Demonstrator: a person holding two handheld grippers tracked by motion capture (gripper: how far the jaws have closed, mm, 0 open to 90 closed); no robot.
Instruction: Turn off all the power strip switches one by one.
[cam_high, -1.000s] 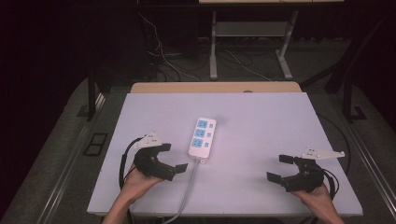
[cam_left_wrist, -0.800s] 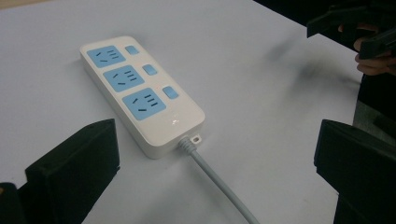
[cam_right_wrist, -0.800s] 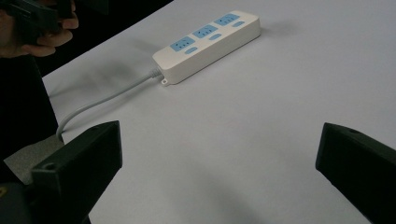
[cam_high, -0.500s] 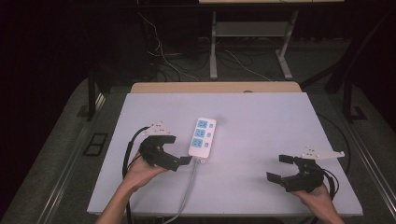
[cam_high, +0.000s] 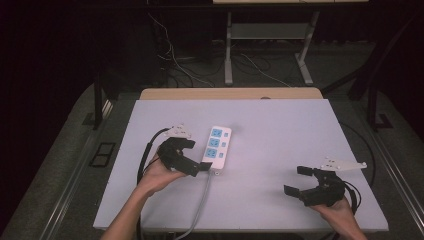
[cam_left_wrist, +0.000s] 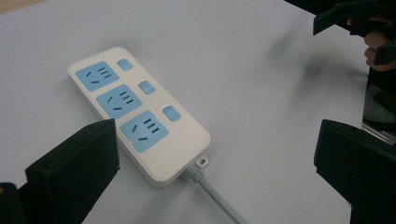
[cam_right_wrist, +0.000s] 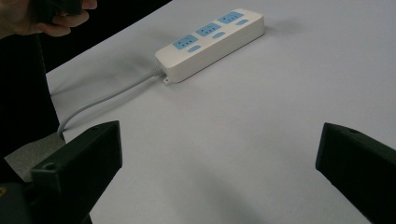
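A white power strip (cam_high: 217, 147) with three blue sockets lies on the pale table, left of centre, and its grey cable (cam_high: 200, 205) runs off the near edge. My left gripper (cam_high: 198, 155) is open right beside the strip's cable end. In the left gripper view the strip (cam_left_wrist: 135, 112) lies just ahead, closer to the left jaw, and the cable (cam_left_wrist: 215, 196) passes between the wide jaws of the left gripper (cam_left_wrist: 215, 154). My right gripper (cam_high: 294, 180) is open near the front right, holding nothing. The right gripper view shows the strip (cam_right_wrist: 210, 39) far ahead of the right gripper (cam_right_wrist: 219, 154).
The white table top (cam_high: 280, 125) has a wooden strip (cam_high: 230, 93) along its far edge. Behind it, on the dark floor, are a metal frame (cam_high: 228, 45) and loose cables (cam_high: 170, 55). A black post (cam_high: 97, 100) stands at the table's left.
My left gripper has moved forward and to the right, up to the cable end of the power strip. The right gripper and the strip have stayed put.
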